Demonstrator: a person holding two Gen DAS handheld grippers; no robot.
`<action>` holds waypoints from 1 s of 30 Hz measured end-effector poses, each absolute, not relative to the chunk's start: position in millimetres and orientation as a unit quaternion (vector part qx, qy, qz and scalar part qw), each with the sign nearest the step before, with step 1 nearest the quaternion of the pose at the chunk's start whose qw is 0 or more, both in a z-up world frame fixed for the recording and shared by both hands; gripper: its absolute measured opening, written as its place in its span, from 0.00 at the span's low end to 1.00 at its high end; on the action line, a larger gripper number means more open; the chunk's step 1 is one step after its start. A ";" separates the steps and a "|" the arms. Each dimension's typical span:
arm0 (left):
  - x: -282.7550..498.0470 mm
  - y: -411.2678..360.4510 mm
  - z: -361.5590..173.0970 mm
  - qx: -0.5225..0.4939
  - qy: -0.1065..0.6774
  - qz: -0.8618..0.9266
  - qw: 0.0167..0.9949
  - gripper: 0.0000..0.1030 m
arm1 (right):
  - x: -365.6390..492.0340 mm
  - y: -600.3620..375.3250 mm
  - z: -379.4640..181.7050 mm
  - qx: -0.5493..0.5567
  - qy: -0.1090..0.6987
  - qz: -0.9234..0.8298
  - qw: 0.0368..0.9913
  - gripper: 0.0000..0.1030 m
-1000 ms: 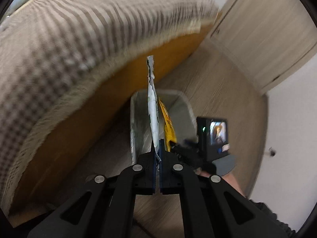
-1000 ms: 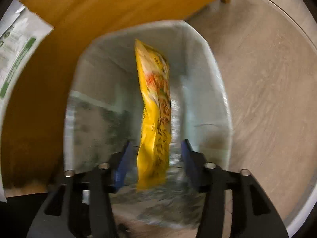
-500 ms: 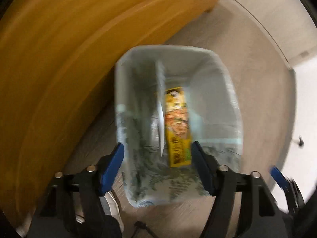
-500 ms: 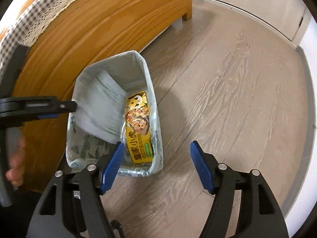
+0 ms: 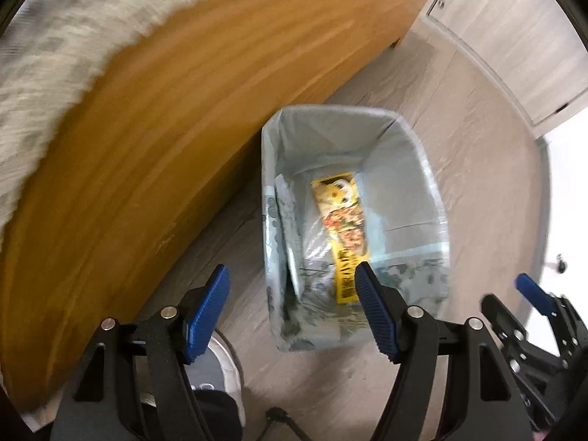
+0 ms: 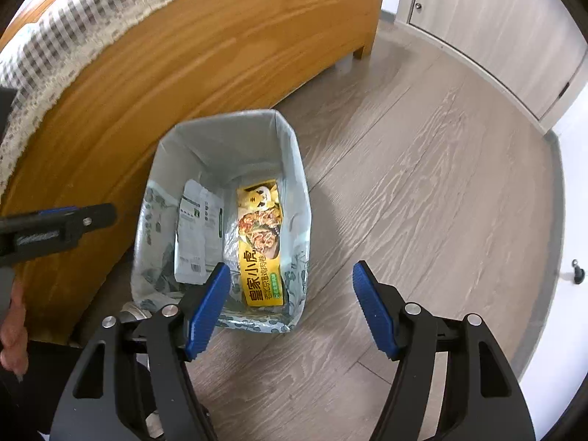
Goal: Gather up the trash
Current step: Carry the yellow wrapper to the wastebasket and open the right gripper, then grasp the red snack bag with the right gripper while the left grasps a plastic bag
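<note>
A bin (image 5: 330,112) lined with a pale bag stands on the floor against a wooden bed frame. Inside it lie a yellow snack wrapper (image 5: 345,228) and, to its left, a white wrapper (image 5: 290,228). My left gripper (image 5: 291,275) hangs above the bin's near end, open, with nothing between its blue pads. From the right wrist view, the bin (image 6: 220,119) holds the yellow wrapper (image 6: 261,250) and the white wrapper (image 6: 198,235). My right gripper (image 6: 291,272) is open and empty, above the bin's near right corner. The left gripper (image 6: 73,220) shows at the left edge.
The wooden bed frame (image 6: 154,73) with a checked cloth (image 6: 55,36) runs along the bin's left side. Pale cabinet doors (image 6: 496,29) stand at the back right. Wood floor (image 6: 441,202) spreads to the right. A shoe (image 5: 224,364) is near the bin's front left.
Both grippers opened and let go of their wrappers; the white and the yellow one now lie in the bin. The right gripper rose and drew back from the bin.
</note>
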State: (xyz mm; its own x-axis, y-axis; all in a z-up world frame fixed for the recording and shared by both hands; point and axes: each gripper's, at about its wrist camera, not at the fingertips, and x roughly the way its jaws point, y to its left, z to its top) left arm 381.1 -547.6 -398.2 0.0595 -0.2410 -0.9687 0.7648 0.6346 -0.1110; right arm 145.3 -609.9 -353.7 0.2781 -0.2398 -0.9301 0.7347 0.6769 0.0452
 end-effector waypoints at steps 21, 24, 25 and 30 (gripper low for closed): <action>402.5 -263.3 -101.8 -0.013 0.304 -0.316 0.899 0.84 | 184.4 -496.3 -110.8 0.083 0.324 -0.270 0.903 0.79; 423.5 -214.0 -101.7 -0.015 0.282 -0.242 0.928 0.87 | 206.8 -462.0 -92.9 0.074 0.306 -0.232 0.920 0.79; 431.2 -202.5 -106.3 -0.013 0.283 -0.221 0.933 0.87 | 212.6 -452.6 -91.1 0.070 0.304 -0.222 0.924 0.79; 489.1 -145.2 -141.9 -0.040 0.336 -0.134 0.932 0.87 | 259.3 -401.0 -88.8 0.044 0.312 -0.168 0.934 0.79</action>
